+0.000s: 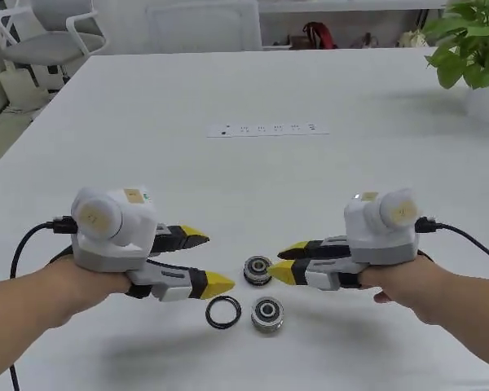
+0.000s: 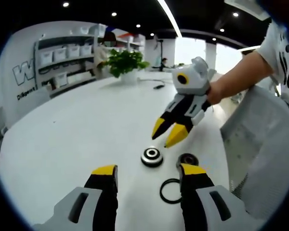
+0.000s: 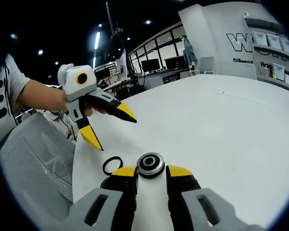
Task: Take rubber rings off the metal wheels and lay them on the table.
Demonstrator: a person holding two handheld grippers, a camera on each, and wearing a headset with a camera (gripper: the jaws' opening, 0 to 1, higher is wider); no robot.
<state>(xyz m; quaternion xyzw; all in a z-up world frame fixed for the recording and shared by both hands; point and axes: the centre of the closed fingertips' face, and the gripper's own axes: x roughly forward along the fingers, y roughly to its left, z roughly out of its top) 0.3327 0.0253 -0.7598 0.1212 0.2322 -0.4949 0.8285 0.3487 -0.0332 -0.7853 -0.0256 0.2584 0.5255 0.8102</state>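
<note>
Two handheld grippers face each other low over a white worktop (image 1: 244,179), tips pointing inward, with the small parts lying between them. The left gripper (image 1: 216,261) has its yellow-tipped jaws spread wide and holds nothing. The right gripper (image 1: 277,262) has its jaws only a little apart, also empty, with the tips just beside the far metal wheel (image 1: 257,270).

In the right gripper view that wheel (image 3: 151,164) sits just ahead of the gap between the jaw tips; whether it touches them cannot be told. A second metal wheel (image 1: 267,314) lies nearer the person, close to the first. One black rubber ring (image 1: 223,312) lies flat and loose on the worktop just left of the second wheel, below the left gripper's lower jaw.

In the left gripper view the ring (image 2: 171,190) lies between that gripper's spread jaws, with the far wheel (image 2: 151,157) beyond it.

Farther back, a strip of sockets (image 1: 269,129) is set into the worktop. A leafy green plant (image 1: 473,41) stands at the far right corner.
</note>
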